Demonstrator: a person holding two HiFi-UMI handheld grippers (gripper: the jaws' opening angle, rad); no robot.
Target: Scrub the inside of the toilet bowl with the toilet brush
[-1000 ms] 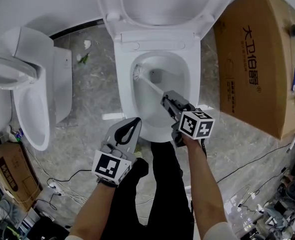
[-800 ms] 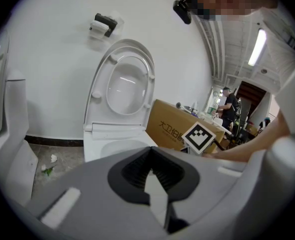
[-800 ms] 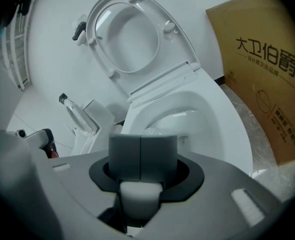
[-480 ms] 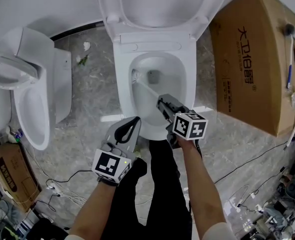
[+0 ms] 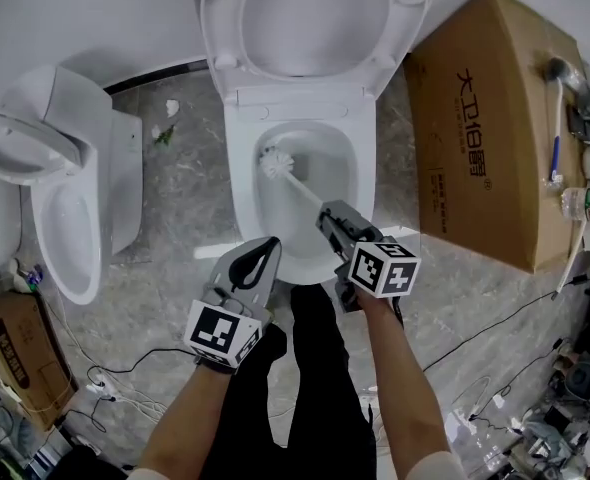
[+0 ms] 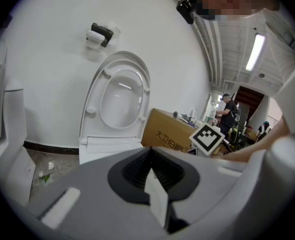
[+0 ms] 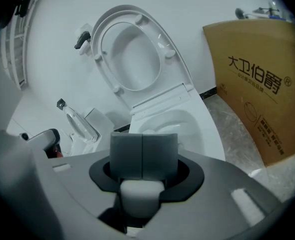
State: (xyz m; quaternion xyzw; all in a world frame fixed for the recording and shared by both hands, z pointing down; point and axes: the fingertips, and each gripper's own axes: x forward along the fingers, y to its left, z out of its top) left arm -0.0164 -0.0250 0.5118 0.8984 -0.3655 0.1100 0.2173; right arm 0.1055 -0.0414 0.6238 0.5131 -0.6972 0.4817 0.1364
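Toilet brush [image 5: 297, 183] is down inside the toilet bowl [image 5: 238, 193], bristle head against the left inner wall, thin white handle slanting up and back toward the person. Looks light; the handle probably stiff plastic, the bristles soft and springy. The shaft is slim and smooth, so it could twist or slide in a clamp, worse if wet. Best hold is the top end of the handle, well clear of the bristles, and that's where the right tool [image 5: 327, 213] is clamped on it. Left tool [image 5: 271, 242] is closed on nothing and hangs over the bowl's front left rim. Seat and lid [image 5: 215, 28] are up. A second toilet [image 5: 65, 208] sits to the left and a cardboard box [image 5: 485, 118] to the right, both on the floor.
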